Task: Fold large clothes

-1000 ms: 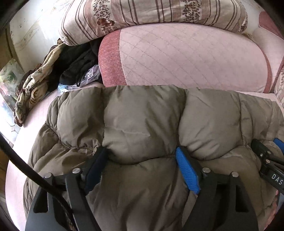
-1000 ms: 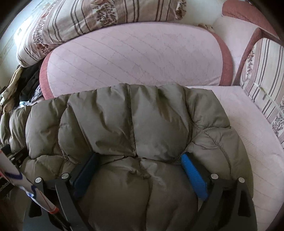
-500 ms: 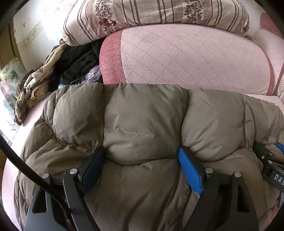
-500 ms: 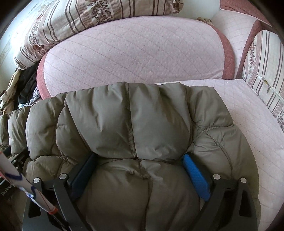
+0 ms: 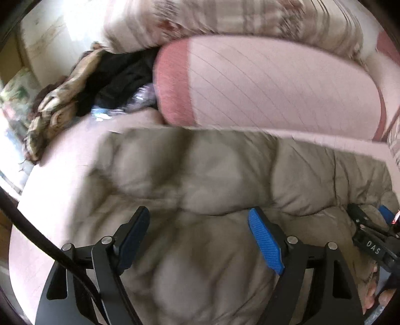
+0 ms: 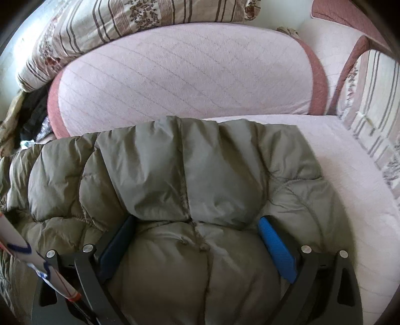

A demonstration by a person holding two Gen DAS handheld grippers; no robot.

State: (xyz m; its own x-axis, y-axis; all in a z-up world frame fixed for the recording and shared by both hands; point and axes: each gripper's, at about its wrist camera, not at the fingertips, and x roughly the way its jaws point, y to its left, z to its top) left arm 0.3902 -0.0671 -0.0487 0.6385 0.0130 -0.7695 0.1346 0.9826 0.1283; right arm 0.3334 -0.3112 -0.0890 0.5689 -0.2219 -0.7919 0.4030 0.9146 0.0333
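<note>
An olive puffer jacket (image 5: 200, 175) lies spread on the pink bed; the left wrist view is blurred by motion. My left gripper (image 5: 198, 212) hovers just above it, its blue pads clear of the fabric, and its jaws are closing slightly with nothing gripped. In the right wrist view the jacket (image 6: 187, 170) is folded into a thick bundle. My right gripper (image 6: 196, 220) stands wide and is pushed down into it, a puffy section bulging between the pads. The right gripper (image 5: 370, 230) also shows at the right edge of the left wrist view, on the jacket.
A long pink quilted cushion (image 6: 180, 75) lies behind the jacket, with a striped floral pillow (image 6: 112, 22) on top. A heap of dark and patterned clothes (image 5: 82, 92) sits at the back left. Bare pink mattress (image 6: 350, 180) lies right of the jacket, and another striped pillow (image 6: 375, 105) beyond.
The left gripper has lifted off the jacket and pulled back, its pads now free of the fabric. More bare mattress shows at the left. The right gripper has stayed pressed into the bundle.
</note>
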